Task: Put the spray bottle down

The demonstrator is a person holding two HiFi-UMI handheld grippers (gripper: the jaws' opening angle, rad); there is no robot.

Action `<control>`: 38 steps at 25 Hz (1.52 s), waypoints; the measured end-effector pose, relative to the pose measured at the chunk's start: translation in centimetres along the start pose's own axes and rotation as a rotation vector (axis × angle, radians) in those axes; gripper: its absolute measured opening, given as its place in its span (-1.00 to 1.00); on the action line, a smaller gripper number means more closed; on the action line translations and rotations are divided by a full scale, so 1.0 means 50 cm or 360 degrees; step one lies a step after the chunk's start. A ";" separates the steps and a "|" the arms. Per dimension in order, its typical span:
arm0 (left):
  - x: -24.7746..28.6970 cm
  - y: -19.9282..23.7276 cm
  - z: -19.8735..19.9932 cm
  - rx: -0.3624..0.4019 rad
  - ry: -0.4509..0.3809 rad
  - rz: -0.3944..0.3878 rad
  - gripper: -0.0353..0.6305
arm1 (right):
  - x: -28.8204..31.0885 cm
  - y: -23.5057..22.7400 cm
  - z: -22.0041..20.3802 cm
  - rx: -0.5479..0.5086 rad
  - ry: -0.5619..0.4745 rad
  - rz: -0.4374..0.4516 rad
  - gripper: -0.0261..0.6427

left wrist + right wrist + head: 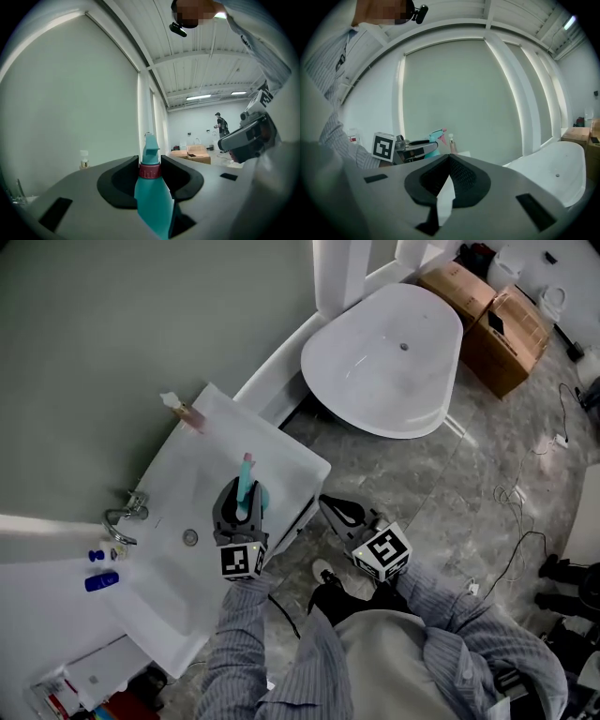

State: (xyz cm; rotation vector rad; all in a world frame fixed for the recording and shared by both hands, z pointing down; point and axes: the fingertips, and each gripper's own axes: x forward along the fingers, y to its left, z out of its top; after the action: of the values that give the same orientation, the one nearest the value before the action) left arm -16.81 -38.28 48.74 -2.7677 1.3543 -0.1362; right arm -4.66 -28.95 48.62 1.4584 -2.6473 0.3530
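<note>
Your left tool (240,507) is clamped on a teal plastic spray bottle (247,479) with a red collar. The two black jaws press on either side of its neck, just at the collar. In the left gripper view the spray bottle (152,197) stands upright between the jaws, its nozzle pointing up. From your head view it sits over the right part of a white rectangular sink (291,460). Whether its base touches the basin cannot be made out.

Your right tool (330,505) has its jaws brought together at the tips, with nothing between them. It is just beside the sink's front edge, over the grey stone floor (450,484), and apart from the left tool.

A chrome tap (122,517) stands at the sink's far left side. A small clear pump bottle with a white top (183,411) stands at the sink's back corner. Two small blue objects (101,582) lie on the white counter (56,596) left of the basin. Farther off, a white oval freestanding bathtub (384,362) stands by the pale green wall (112,324), with brown cardboard boxes (487,315) beyond it.
</note>
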 end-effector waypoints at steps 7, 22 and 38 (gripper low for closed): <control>0.071 0.064 -0.101 -0.0016 0.0011 -0.0053 -0.46 | 0.123 -0.025 -0.051 -0.0012 0.0042 -0.0039 -0.88; 0.236 0.148 -0.209 0.0011 -0.0057 -0.0120 -0.46 | 0.252 -0.053 -0.133 0.0034 0.0132 -0.0067 -0.88; 0.261 0.158 -0.263 0.0007 -0.0085 -0.0129 -0.46 | 0.247 -0.058 -0.159 0.0076 0.0173 -0.0093 -0.88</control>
State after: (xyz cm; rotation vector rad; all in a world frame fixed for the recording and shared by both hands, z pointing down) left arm -16.40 -53.62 61.80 -2.8023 1.2289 -0.0679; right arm -9.06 -38.60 59.20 1.4824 -2.5227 0.4786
